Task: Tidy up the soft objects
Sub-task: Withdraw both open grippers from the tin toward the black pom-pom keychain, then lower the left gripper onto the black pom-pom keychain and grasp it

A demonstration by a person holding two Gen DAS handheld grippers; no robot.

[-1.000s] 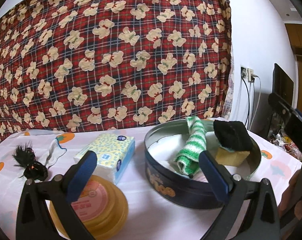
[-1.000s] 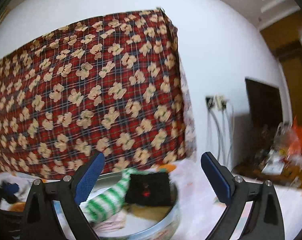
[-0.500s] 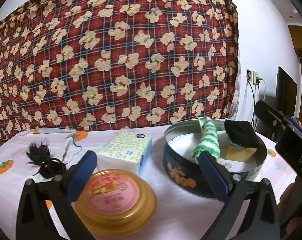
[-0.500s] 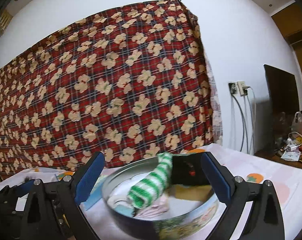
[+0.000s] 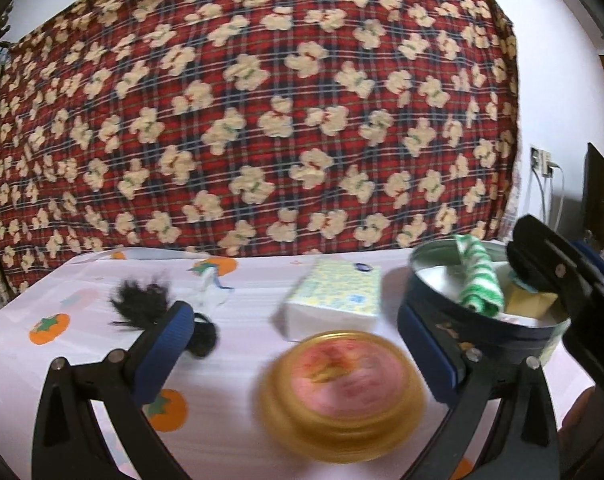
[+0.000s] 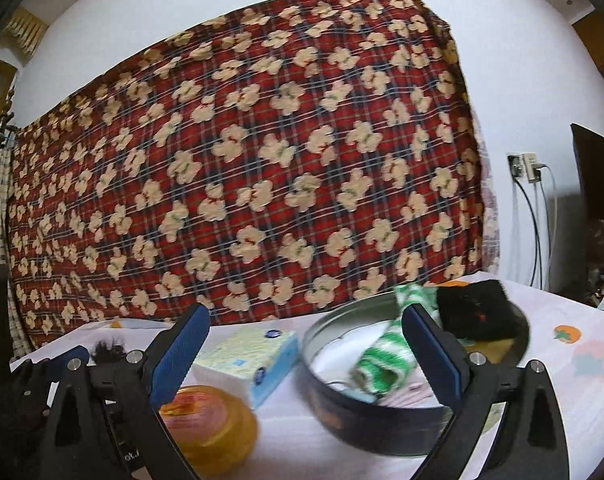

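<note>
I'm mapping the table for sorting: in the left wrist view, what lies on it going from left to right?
Black furry toy → white cloth piece → tissue pack → round tin holding the green striped towel.

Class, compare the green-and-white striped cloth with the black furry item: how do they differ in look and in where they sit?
The striped cloth is rolled, green and white; the black furry item is dark and shaggy. The striped cloth leans inside the round tin; the black furry item lies on the tablecloth, left of the tissue pack. Both look soft, and neither tool holds them.
</note>
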